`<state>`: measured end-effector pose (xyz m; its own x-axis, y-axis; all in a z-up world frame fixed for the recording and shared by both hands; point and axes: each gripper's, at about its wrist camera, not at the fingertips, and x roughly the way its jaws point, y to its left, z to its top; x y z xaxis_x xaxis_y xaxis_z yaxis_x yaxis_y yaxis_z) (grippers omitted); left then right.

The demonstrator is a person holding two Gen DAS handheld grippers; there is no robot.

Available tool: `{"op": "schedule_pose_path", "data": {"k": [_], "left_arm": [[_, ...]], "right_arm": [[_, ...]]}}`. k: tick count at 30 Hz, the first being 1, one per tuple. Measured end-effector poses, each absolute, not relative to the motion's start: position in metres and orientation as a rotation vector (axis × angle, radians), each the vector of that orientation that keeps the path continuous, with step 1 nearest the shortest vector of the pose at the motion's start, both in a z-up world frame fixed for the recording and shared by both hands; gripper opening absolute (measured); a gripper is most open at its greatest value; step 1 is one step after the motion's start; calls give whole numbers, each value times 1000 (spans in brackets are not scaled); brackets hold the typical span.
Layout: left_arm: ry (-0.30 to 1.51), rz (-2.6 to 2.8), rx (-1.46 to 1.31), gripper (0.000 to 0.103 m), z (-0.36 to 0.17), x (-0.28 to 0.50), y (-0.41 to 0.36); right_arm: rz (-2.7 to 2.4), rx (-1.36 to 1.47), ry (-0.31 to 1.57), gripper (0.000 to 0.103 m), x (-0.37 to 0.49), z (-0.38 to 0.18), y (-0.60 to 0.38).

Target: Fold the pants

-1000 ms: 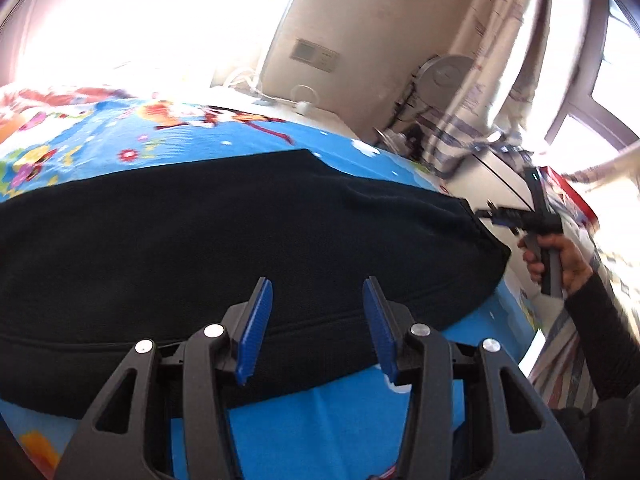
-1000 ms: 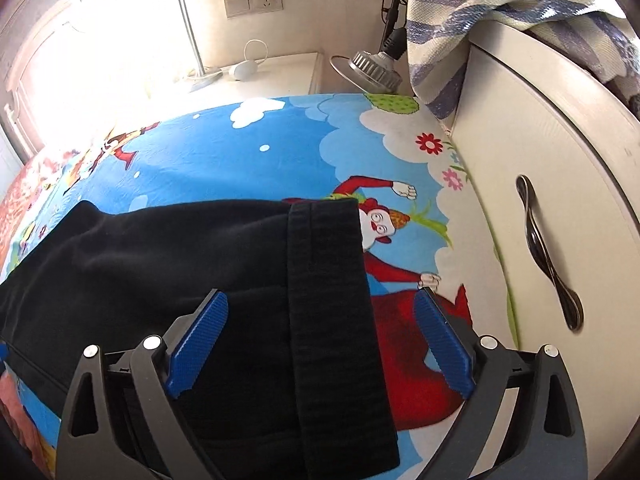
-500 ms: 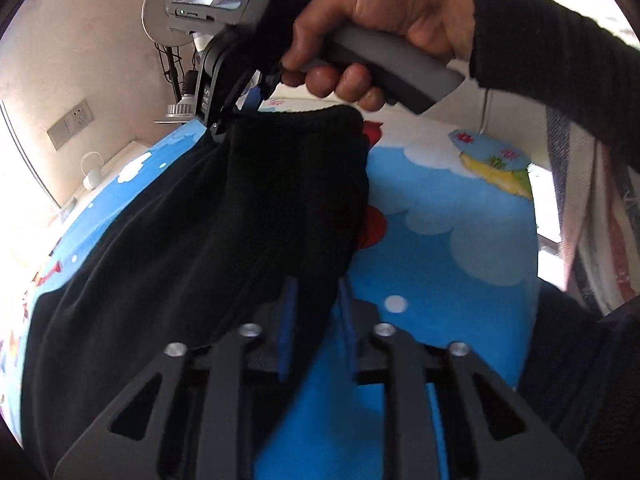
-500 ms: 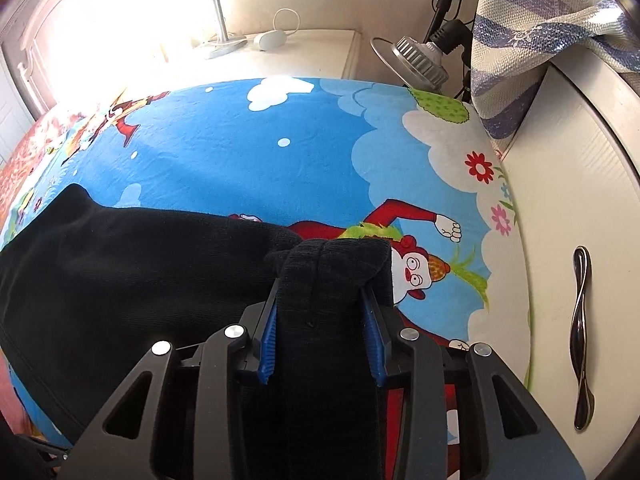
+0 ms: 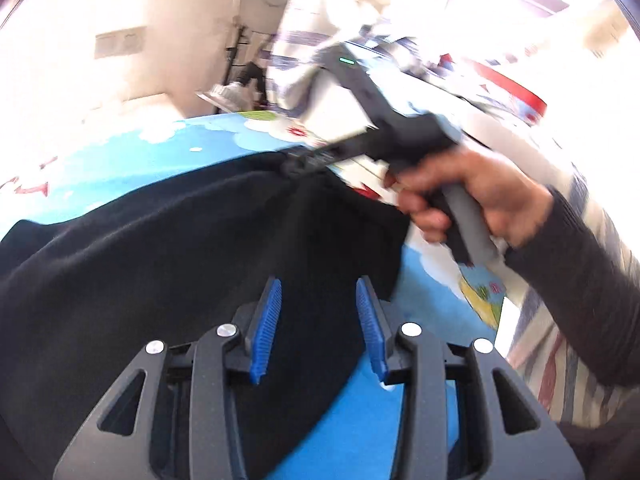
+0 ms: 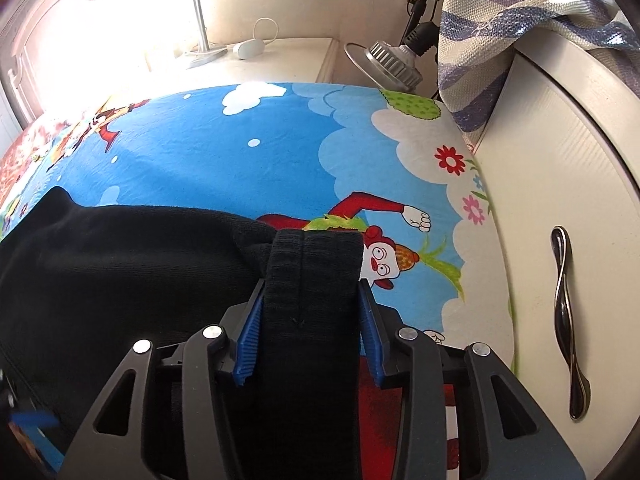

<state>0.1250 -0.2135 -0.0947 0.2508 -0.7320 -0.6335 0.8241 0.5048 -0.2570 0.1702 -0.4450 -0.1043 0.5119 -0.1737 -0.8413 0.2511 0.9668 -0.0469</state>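
The black pants [image 5: 152, 264] lie across a blue cartoon bedsheet [image 6: 224, 160]. My right gripper [image 6: 311, 296] is shut on the ribbed waistband [image 6: 314, 264], bunched between its blue pads and lifted a little. In the left wrist view the right gripper [image 5: 298, 164] pinches the far waistband corner, held by a hand [image 5: 472, 188]. My left gripper [image 5: 318, 312] is open, its blue pads apart over the near edge of the pants, with nothing between them.
A white cabinet [image 6: 568, 184] with a metal handle [image 6: 566, 320] stands right of the bed. A striped cloth [image 6: 520, 20] hangs over it. A fan [image 6: 384, 60] and a nightstand [image 6: 256, 60] stand at the bed's far end.
My left gripper was shut on the waistband edge half a second ago and has opened. The right gripper still holds the waistband and has pulled it slightly away.
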Motion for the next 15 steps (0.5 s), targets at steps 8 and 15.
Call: {"op": "schedule_pose_path", "data": {"k": [8,15], "left_arm": [[966,-840,114,6,-132,257,-225],[918,-824,75,31,-118,278,-232]], "right_arm": [[-410,-120,799,96,109,-53,-401],[-355,-163,920,95,97,-102,-376]]}}
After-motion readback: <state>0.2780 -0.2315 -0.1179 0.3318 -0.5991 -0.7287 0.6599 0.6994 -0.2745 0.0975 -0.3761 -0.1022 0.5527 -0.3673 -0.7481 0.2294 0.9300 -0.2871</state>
